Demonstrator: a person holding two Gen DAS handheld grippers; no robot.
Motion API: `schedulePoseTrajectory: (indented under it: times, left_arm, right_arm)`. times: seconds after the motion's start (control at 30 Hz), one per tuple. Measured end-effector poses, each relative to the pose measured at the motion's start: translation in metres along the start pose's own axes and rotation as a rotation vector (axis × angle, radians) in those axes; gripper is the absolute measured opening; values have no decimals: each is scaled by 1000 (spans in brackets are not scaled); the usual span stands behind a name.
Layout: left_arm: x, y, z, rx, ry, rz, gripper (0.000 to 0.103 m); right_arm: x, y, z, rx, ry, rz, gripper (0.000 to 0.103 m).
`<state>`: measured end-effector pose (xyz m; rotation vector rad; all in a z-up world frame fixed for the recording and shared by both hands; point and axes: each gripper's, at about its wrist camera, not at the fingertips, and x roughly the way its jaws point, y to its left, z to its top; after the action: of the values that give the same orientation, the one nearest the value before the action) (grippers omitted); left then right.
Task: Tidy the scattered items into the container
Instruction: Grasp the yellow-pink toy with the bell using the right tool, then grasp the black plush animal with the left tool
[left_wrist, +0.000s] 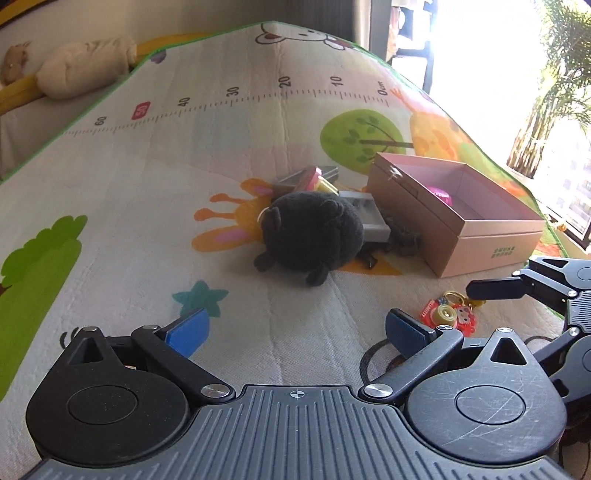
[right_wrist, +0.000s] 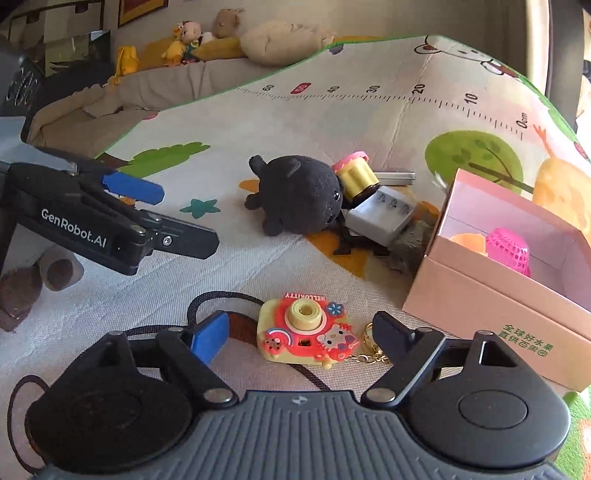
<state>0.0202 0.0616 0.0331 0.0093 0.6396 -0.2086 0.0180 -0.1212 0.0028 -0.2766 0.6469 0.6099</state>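
Most of the scene was a quilted cartoon-printed play mat (left_wrist: 155, 206) with a green border and a printed ruler strip, its near and left stretches bare and free for moving. An open pink cardboard box (right_wrist: 491, 306) sat toward the mat's right edge, one corner pointing at the right wrist camera, a pink mesh ball (right_wrist: 511, 251) and an orange item inside. Just left of the box a cluster crowded together: a round black plush animal (right_wrist: 299, 195) lying on its side with its feet toward the bare mat, a grey plastic block (right_wrist: 380, 218) tilted against it, a yellow cylinder with a pink cap (right_wrist: 356, 175) lying on its side with the cap pointing away, and a flat grey tin (right_wrist: 395, 177) behind.

Nearer, on open mat clear of the box's near corner, lay a small yellow-and-red toy camera keychain (right_wrist: 306, 332), flat, lens upward, its long axis running across the right wrist view, gold chain trailing to the right. The right gripper (right_wrist: 301, 338) stood with its jaws spread, one finger on either side of the camera, pads not pressing it. The left gripper (left_wrist: 295, 328) hung over bare mat with its jaws wide apart and nothing between them.
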Motion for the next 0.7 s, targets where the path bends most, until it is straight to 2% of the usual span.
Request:
schedulePoseTrajectory:
  times: [0.03, 0.1, 0.17, 0.3, 0.43, 0.5, 0.6, 0.7]
  left_arm:
    - [2, -2, 3, 8, -4, 2, 103]
    - [9, -8, 10, 26, -9, 13, 103]
    - [19, -15, 17, 45, -12, 26, 103]
    - [40, -31, 31, 90, -31, 61, 103]
    - [54, -48, 50, 157, -118, 167, 103]
    - [61, -55, 59, 211, -150, 187, 103]
    - [84, -61, 67, 281, -90, 191, 103]
    - [102, -53, 63, 263, -19, 191, 103]
  right_arm:
    - [3, 0, 0, 0, 29, 6, 61]
    - [1, -4, 1, 51, 48, 28, 60]
    - [-10, -7, -4, 71, 47, 9, 60]
    - [-41, -23, -28, 112, 22, -85, 60]
    - [-64, -59, -53, 261, 27, -195, 60]
    - [-67, -70, -62, 311, 19, -234, 60]
    - [-67, -72, -69, 317, -16, -253, 61]
    - [-64, -69, -68, 291, -17, -249, 64]
